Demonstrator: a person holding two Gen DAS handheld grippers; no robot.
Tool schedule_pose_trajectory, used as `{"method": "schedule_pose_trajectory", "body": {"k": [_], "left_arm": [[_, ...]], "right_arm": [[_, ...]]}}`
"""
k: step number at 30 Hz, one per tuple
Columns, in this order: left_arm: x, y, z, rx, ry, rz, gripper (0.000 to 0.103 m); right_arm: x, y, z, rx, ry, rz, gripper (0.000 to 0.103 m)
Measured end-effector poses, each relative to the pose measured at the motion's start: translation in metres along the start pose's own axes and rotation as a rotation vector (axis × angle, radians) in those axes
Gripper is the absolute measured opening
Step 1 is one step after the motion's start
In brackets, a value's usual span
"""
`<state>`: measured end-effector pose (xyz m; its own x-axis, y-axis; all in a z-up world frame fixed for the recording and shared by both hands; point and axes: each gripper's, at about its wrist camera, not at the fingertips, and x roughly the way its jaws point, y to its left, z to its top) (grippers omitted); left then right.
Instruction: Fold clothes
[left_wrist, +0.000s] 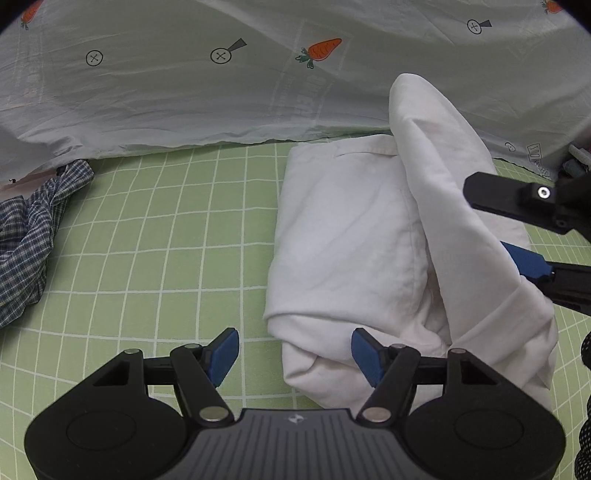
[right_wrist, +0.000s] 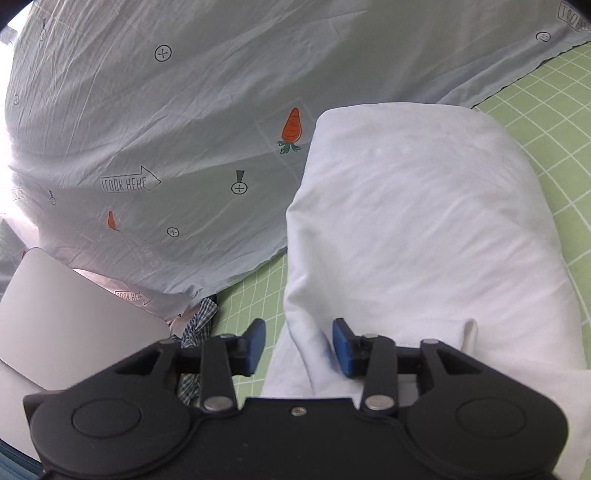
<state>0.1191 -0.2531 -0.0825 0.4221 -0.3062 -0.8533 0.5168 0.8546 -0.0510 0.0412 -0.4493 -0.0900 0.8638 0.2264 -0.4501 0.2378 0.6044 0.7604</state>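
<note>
- The green checked bed sheet (left_wrist: 155, 236) lies bare and flat on the left of the left wrist view, between the white garment (left_wrist: 351, 229) and a crumpled blue plaid garment (left_wrist: 26, 236) at the left edge.
- A pale quilt with carrot prints (left_wrist: 184, 92) rises along the far edge of the sheet; its hem touches the far end of the white garment.
- The white garment is a thick folded bundle, wrinkled, with a seam and a collar-like edge showing at its far end. A rounded fold stands up along its right side and leans over the flatter part.
- Its long axis runs from the near edge of the sheet away toward the quilt.
- The left gripper (left_wrist: 295, 354) hovers over the near end of the bundle, jaws apart and gripping nothing; the cloth's corner lies under the gap.
- The right gripper (right_wrist: 299, 347) is opened wide; a ridge of white cloth sits between the pads, whether touching I cannot tell.
- A grey flat panel (right_wrist: 66, 325) shows at the lower left of the right wrist view.
</note>
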Motion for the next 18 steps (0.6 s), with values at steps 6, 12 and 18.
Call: {"method": "schedule_pose_trajectory", "body": {"k": [6,12,18], "left_arm": [[-0.011,0.003,0.006,-0.102,-0.046,-0.005,0.068],[-0.022,0.005,0.021,-0.242,-0.100,-0.114,0.068],[-0.013,-0.019,0.032,-0.274,-0.086,-0.285,0.067]], "right_arm": [[-0.056,-0.006,0.017,-0.035,-0.107,-0.076,0.096],[-0.075,-0.039,0.022,-0.177,-0.099,-0.559,0.101],[-0.091,-0.069,0.019,-0.176,-0.066,-0.654,0.101]]}}
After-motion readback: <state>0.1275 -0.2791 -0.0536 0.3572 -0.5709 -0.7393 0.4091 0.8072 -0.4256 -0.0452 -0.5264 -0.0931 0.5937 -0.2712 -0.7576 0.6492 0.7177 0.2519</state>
